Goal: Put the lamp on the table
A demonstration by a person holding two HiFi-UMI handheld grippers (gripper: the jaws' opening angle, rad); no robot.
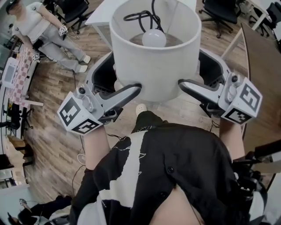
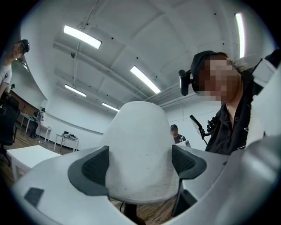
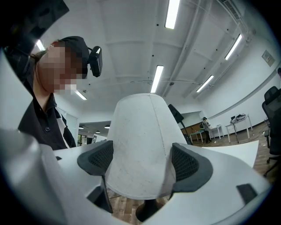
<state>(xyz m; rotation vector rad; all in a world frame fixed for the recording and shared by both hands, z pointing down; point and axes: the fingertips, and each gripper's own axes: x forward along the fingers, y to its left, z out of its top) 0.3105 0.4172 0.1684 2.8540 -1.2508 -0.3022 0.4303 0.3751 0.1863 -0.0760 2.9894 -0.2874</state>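
I hold a lamp with a white drum shade (image 1: 153, 57) in the air in front of the person's chest. Its bulb (image 1: 154, 38) and a black cord show inside the shade. My left gripper (image 1: 116, 81) clasps the shade's lower left side and my right gripper (image 1: 195, 72) its lower right side. In the left gripper view the shade (image 2: 140, 149) fills the gap of the left gripper (image 2: 140, 165), touching both pads. The right gripper view shows the shade (image 3: 140, 145) pressed likewise in the right gripper (image 3: 140, 162), with the dark lamp stem (image 3: 147, 211) below. A white table (image 1: 99, 17) lies beyond the shade.
A second person (image 1: 44, 26) sits at the far left on the wooden floor (image 1: 57, 145). Black office chairs (image 1: 219, 11) stand at the back. A brown tabletop (image 1: 263, 66) runs along the right edge. The white table (image 2: 22, 156) also shows low at the left of the left gripper view.
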